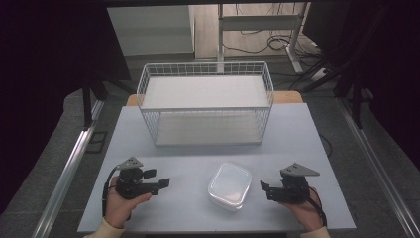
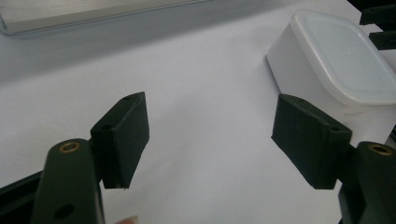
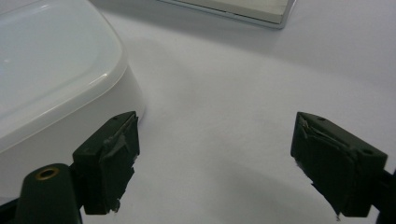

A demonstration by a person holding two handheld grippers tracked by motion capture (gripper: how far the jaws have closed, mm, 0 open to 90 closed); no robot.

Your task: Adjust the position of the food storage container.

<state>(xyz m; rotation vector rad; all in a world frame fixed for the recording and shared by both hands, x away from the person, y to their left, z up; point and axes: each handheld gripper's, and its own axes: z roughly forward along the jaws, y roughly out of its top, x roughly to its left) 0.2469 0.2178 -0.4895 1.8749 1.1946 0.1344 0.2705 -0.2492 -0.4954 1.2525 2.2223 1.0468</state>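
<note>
A translucent white lidded container (image 1: 229,186) lies on the pale table near its front edge, between the two hands. My left gripper (image 1: 158,179) is held to the container's left, jaws wide apart and pointing toward it, nothing between them. In the left gripper view the container (image 2: 334,60) sits ahead at the upper right, beyond the open left gripper (image 2: 210,135). My right gripper (image 1: 265,191) rests just right of the container, open and empty. In the right gripper view the container (image 3: 51,74) lies close beside the left jaw of the open right gripper (image 3: 215,158).
A white wire basket (image 1: 205,102) with a shelf stands at the back middle of the table (image 1: 297,134). Its base edge (image 3: 243,10) shows in the right gripper view. Bare tabletop lies between basket and container. Metal rails run along both sides of the table.
</note>
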